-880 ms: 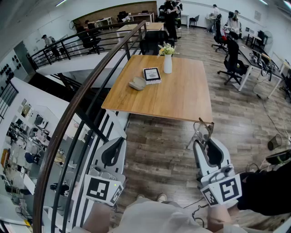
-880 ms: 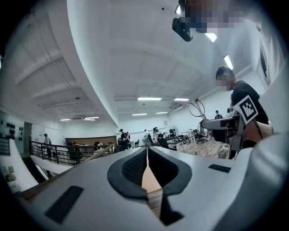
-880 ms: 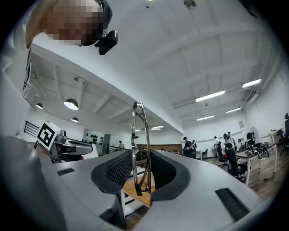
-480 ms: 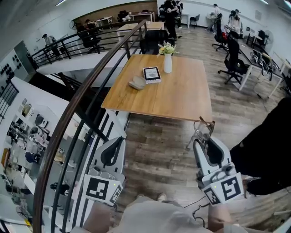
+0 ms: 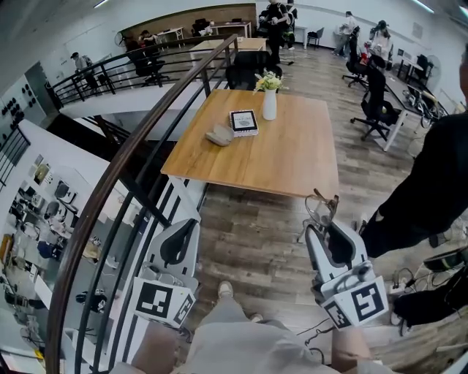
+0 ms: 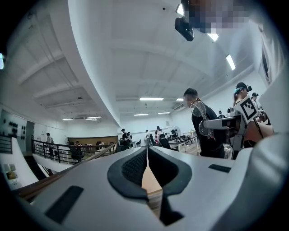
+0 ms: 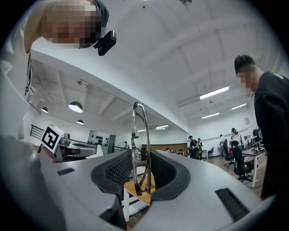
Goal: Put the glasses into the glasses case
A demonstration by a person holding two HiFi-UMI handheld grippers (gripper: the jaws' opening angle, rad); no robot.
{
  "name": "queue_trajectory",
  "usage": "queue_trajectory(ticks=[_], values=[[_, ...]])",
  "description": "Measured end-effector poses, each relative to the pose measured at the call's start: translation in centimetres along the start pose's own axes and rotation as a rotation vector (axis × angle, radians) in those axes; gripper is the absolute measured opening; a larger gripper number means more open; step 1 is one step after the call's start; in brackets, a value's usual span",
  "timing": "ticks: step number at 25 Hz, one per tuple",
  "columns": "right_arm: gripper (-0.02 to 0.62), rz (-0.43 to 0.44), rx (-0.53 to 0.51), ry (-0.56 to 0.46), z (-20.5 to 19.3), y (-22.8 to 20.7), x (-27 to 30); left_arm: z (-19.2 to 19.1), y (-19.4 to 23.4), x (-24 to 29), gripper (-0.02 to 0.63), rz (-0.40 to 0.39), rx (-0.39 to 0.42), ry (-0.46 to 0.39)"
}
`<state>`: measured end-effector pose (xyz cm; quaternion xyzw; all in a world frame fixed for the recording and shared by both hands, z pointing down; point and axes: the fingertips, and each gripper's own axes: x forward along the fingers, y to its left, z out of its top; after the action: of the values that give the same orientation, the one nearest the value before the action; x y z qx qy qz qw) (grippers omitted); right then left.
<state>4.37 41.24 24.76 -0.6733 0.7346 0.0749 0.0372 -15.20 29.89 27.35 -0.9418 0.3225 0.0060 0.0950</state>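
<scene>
Currently right gripper [image 7: 141, 178] fingers [image 7: 113, 171] clamp glasses [image 7: 139, 135]; left gripper [image 6: 147, 163] fingers [image 6: 132, 169] closed together (empty).

Open-plan office on an upper level. A wood-plank floor [image 5: 248, 241] carries a large wooden worktop [image 5: 285, 157] with a vase of flowers [image 5: 269, 101]. Desks [image 5: 406, 86] with black swivel chairs [image 5: 374, 95] line the right side, and people [image 5: 275, 20] stand at the far end. A dark railing [image 5: 124, 168] edges the floor, with a lower level [image 5: 36, 215] visible beyond it. Strip lights [image 6: 151, 99] run along the white ceiling [image 6: 113, 54].
</scene>
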Motion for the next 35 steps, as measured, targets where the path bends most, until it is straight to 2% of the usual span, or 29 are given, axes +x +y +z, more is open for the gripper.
queue_trajectory(ticks=[11, 16, 21, 31, 35], values=[[0.143, -0.023, 0.020, 0.020, -4.3, -1.9, 2.0, -4.2, 1.0, 3.4, 0.026, -0.004, 0.011, 0.012], [0.143, -0.019, 0.022, 0.052, -4.2, -2.1, 3.6, -4.1, 1.9, 4.7, 0.026, -0.018, -0.013, 0.024], [0.143, -0.019, 0.034, 0.065, -5.8, -4.3, 9.5, -5.7, 5.2, 9.8, 0.026, -0.032, -0.020, 0.040], [0.143, -0.050, 0.078, 0.129, -8.4, -6.2, 19.3, -7.6, 12.4, 17.3, 0.026, -0.079, -0.023, 0.086], [0.143, -0.058, 0.084, 0.154, -9.9, -8.6, 24.8, -8.9, 15.8, 22.0, 0.026, -0.088, -0.026, 0.103]])
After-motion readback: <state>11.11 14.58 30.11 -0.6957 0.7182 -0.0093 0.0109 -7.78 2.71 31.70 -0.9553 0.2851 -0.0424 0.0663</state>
